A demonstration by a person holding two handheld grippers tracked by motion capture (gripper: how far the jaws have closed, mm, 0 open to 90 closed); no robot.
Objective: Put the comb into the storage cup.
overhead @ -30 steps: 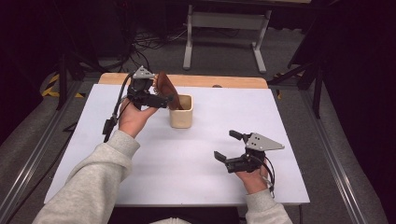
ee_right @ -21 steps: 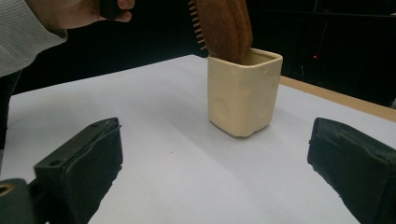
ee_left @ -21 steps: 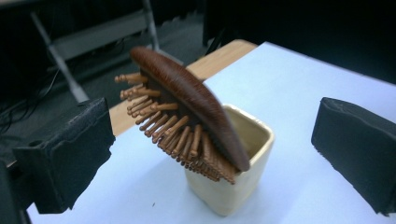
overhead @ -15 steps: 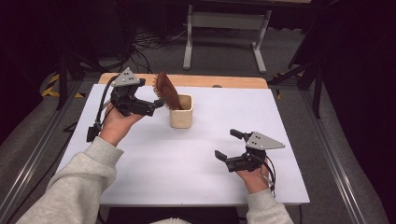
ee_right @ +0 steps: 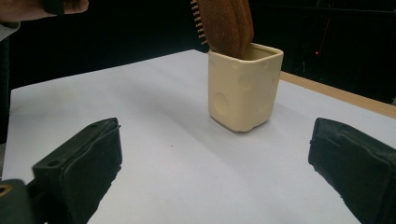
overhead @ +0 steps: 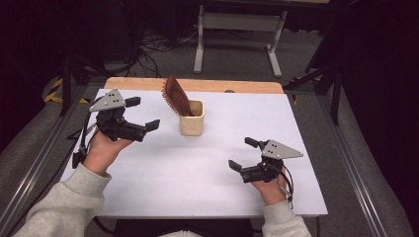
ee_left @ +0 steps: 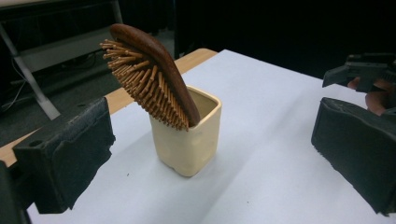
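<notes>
A brown wooden hairbrush (overhead: 176, 96) (ee_left: 149, 74) (ee_right: 225, 24) stands handle-down in a cream square cup (overhead: 191, 118) (ee_left: 187, 140) (ee_right: 243, 88) near the table's far middle, leaning left with its bristles facing left. My left gripper (overhead: 142, 114) is open, held above the table left of the cup and apart from it, nothing between its jaws. My right gripper (overhead: 243, 154) is open near the front right, its jaws empty and pointing left toward the cup.
The white tabletop (overhead: 197, 168) has a wooden strip (overhead: 138, 83) along its far edge. Beyond it stand a metal frame (overhead: 237, 29) and cables on the floor. The other hand's gripper (ee_left: 364, 74) shows at the right of the left gripper view.
My left gripper has let go of the hairbrush, opened and drawn back left away from the cup. The brush stays leaning in the cup. The right gripper has not moved.
</notes>
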